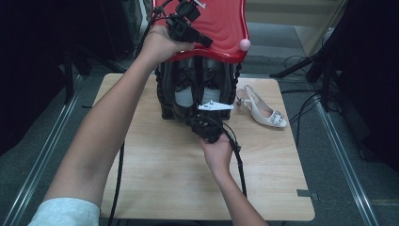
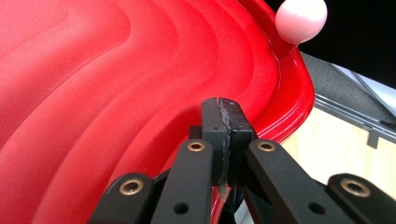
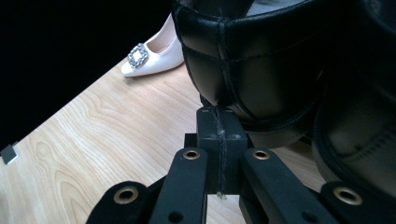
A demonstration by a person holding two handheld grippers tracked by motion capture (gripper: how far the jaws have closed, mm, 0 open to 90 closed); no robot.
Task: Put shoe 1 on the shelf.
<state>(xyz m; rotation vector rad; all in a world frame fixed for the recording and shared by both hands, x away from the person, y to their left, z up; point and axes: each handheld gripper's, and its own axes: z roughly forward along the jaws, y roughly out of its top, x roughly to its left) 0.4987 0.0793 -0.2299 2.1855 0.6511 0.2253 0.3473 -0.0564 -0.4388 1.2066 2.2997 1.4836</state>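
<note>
Your light wooden table (image 1: 155, 183) stands on grey flooring between metal rails, with dark gear and cables around it. Your left tongs (image 2: 226, 122) are clenched on the rim of the red lid (image 2: 116, 79), held up above the black shoe basket (image 1: 165, 94); a pink knob (image 2: 300, 19) sits on the rim beyond them. Your right tongs (image 3: 219, 128) are clenched at the heel of a black leather shoe (image 3: 252, 60); whether they pinch anything is hard to tell. A white slingback heel (image 1: 263, 110) lies to their right. The lid's far edge is cut off.
</note>
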